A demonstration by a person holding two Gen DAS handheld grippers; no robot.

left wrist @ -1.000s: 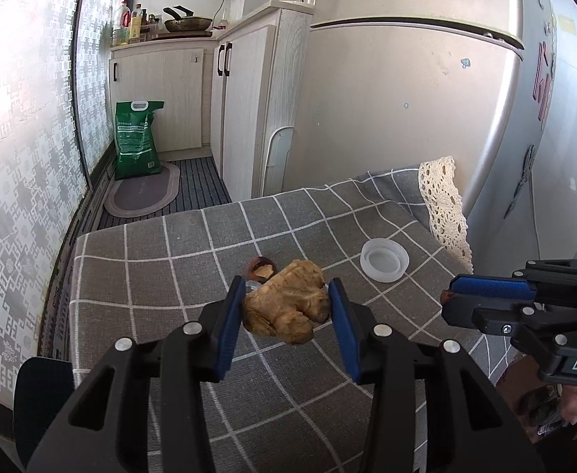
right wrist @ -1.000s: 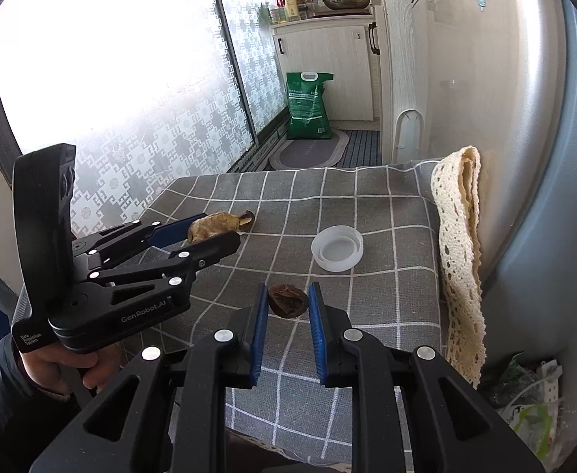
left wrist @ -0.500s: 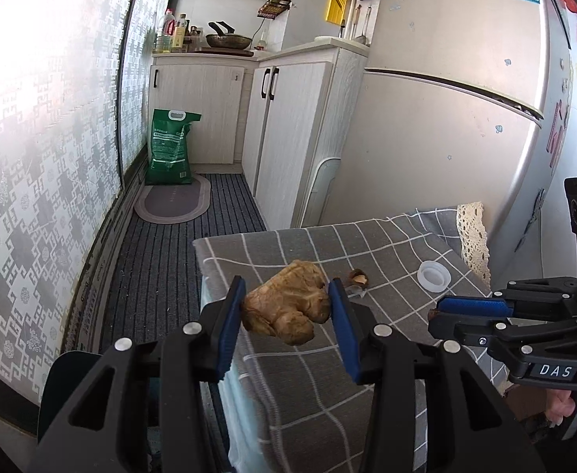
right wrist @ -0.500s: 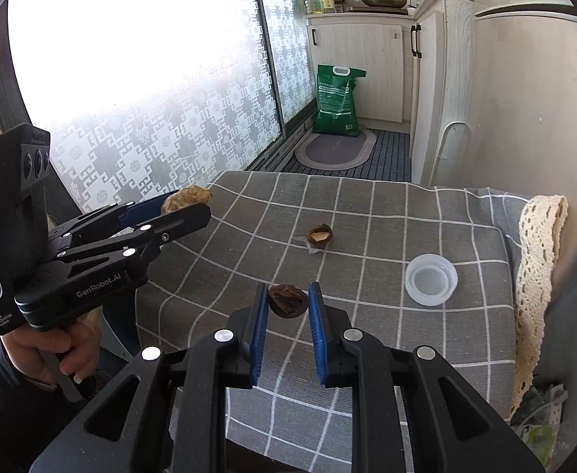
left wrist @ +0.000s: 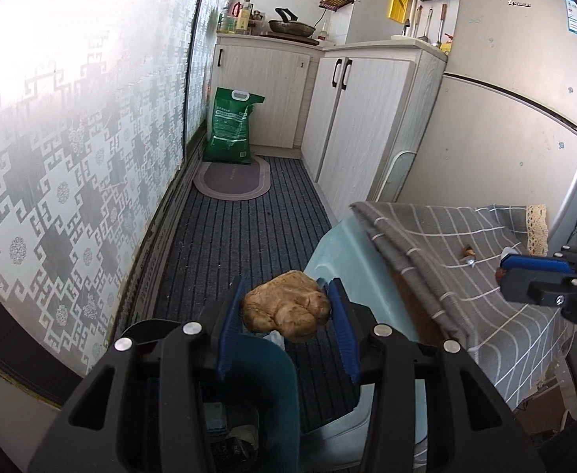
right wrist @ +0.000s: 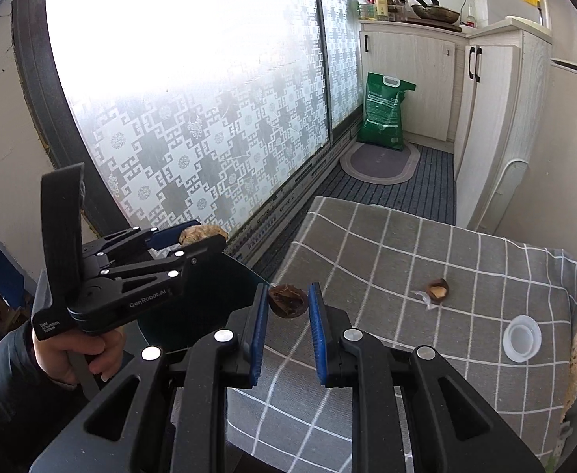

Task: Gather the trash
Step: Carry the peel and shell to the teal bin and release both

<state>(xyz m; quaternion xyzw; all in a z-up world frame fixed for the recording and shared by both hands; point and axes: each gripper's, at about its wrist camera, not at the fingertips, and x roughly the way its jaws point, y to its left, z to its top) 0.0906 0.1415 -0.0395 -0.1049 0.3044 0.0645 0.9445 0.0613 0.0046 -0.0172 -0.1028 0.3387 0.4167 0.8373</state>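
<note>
Two nutshells [right wrist: 287, 300] [right wrist: 438, 290], one ginger root [left wrist: 287, 310], one lid [right wrist: 522, 337].

A green sack [left wrist: 230, 127] stood on the floor against the pale cupboards [left wrist: 265, 90], with an oval grey mat [left wrist: 231, 177] lying just in front of it on the dark ribbed carpet [left wrist: 225, 244]. A frying pan [left wrist: 291, 27] and several bottles [left wrist: 238, 15] sat on the counter above. The patterned frosted window [right wrist: 209, 118] ran along one side, and a tall white fridge [left wrist: 517, 110] stood beside the grey checked tablecloth [right wrist: 387, 260], whose far edge carried cream lace trim [left wrist: 536, 228].
</note>
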